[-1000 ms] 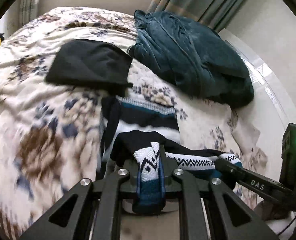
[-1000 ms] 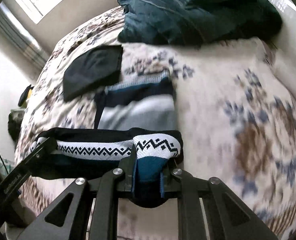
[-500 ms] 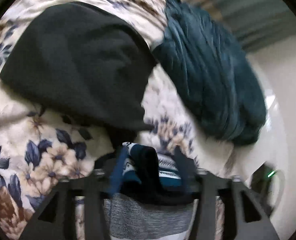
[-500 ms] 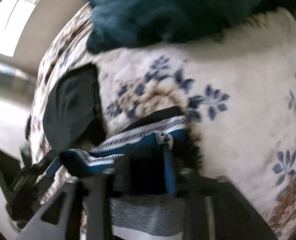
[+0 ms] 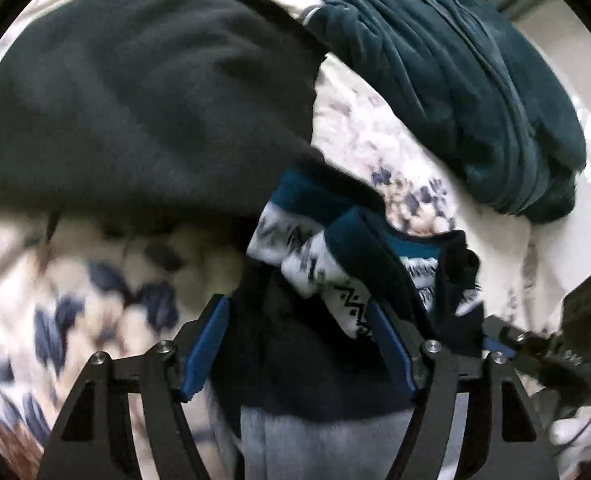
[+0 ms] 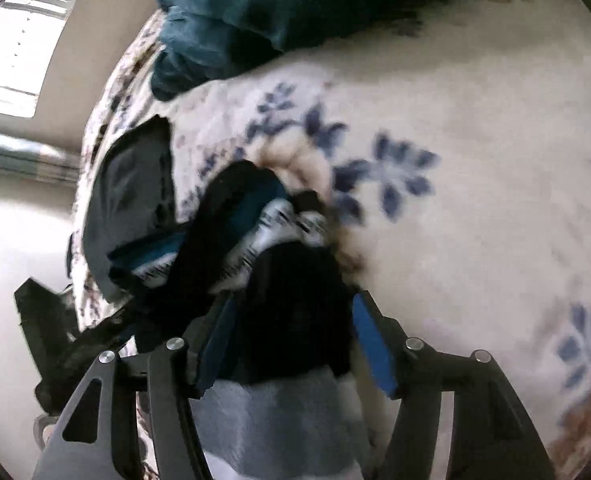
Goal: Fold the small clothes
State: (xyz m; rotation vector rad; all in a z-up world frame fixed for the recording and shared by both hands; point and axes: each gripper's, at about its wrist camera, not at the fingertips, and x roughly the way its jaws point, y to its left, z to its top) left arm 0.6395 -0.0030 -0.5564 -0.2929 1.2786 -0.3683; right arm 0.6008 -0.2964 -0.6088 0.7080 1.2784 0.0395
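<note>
A small knit garment (image 5: 323,272) in black, teal and grey with a white zigzag band lies folded over on the floral bedspread (image 5: 95,280). My left gripper (image 5: 295,344) is low over it, blue pads spread wide, with the dark folded edge lying loose between them. Seen from the right wrist, the same garment (image 6: 271,232) bunches up ahead of my right gripper (image 6: 295,340). Its jaws are closing, with black fabric between the pads, though they do not visibly pinch it. Each gripper shows at the edge of the other's view: right gripper (image 5: 555,352), left gripper (image 6: 55,340).
A flat black cloth (image 5: 135,100) lies just beyond the garment, touching its far edge. A bulky teal garment (image 5: 455,80) is heaped at the back of the bed. The bedspread (image 6: 455,160) runs on to the right. A window (image 6: 15,40) is behind on the left.
Both grippers came down and forward with the patterned edge, carrying it over the garment toward the black cloth. Both then let go; their jaws now stand apart.
</note>
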